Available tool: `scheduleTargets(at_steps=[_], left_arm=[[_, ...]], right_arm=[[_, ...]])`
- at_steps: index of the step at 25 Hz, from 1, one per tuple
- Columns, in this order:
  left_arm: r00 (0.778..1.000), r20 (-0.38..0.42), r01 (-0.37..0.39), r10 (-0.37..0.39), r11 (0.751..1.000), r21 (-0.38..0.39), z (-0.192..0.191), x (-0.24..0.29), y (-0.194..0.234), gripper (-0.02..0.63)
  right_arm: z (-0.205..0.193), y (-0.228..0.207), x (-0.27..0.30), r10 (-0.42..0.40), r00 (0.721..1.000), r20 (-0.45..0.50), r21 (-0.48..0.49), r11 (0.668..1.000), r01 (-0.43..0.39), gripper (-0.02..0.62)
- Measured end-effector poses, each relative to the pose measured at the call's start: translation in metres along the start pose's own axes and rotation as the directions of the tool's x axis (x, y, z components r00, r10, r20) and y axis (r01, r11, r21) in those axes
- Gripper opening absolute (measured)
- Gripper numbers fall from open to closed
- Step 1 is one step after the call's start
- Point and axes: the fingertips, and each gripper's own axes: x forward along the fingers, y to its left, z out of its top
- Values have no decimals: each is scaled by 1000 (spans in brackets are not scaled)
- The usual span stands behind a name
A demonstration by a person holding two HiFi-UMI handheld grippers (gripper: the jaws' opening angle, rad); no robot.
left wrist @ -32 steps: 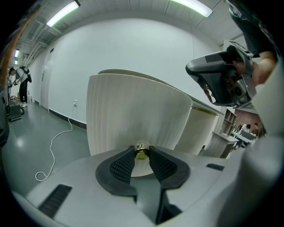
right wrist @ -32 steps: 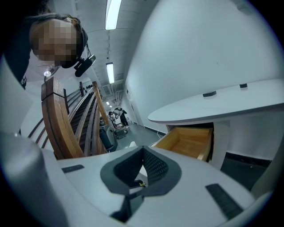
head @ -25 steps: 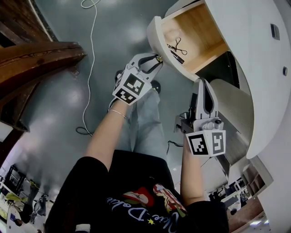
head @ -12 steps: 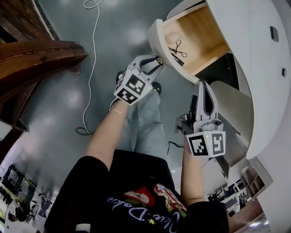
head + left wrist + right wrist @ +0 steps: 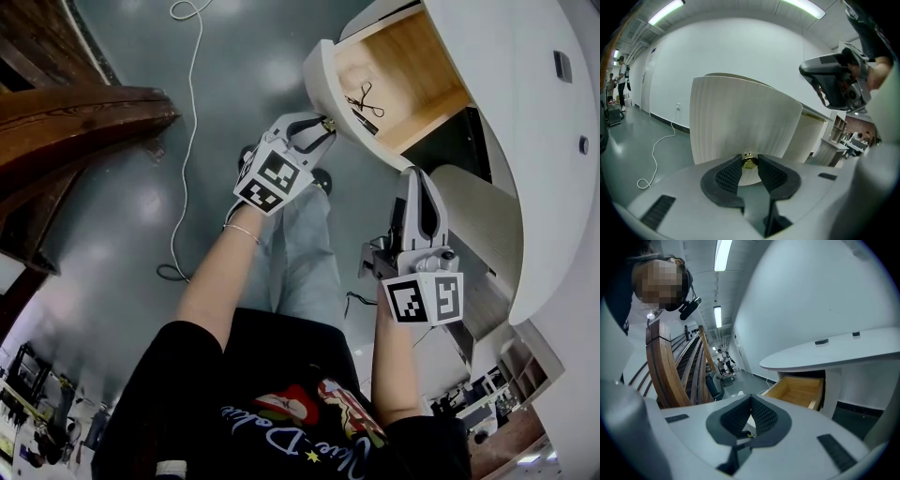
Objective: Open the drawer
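Progress near complete, judging by drawer (image 5: 412,66) pulled well out from desk (image 5: 525,112), wooden floor and scissors (image 5: 364,97) exposed. Left gripper (image 5: 321,127) clamped on brass knob (image 5: 749,161) at face away from desk, jaws knob-wide. Right gripper (image 5: 751,399) closed, empty, beside desk. Remaining: release knob.

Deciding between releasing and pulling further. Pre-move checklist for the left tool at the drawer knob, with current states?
1. Drawer open: ok. The wooden drawer with white front stands well out, and its inside shows.
2. Grip: ok. The left tool has the small brass knob between its pads, with no gap visible.
3. Other tool clear: ok. The right tool is shut, empty and apart from the drawer.
4. Contents settled: ok. The black scissors lie flat on the drawer bottom.
5. Travel left on the runners: cannot tell, as they are hidden.
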Motion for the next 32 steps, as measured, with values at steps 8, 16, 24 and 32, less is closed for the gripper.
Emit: scheduleTargets(at_steps=[8,16,24,32], left_arm=[[999,36,-6,6,1000,-1,16,-7,-3,118],[995,91,-45,47,999,-21,40,-32,-1,130],[982,162,-100,100,995,-7,82,-78,-6,33],[970,228,-94,89,995,12,136,-124,-24,5]], right_arm=[[4,4,0,-1,1000,8,0,1000,1,-5],[19,10,-6,-2,999,34,-3,1000,2,-3],[38,17,-22,-6,998,63,-10,1000,7,-5],[64,30,-42,1,995,96,-37,999,3,-4]])
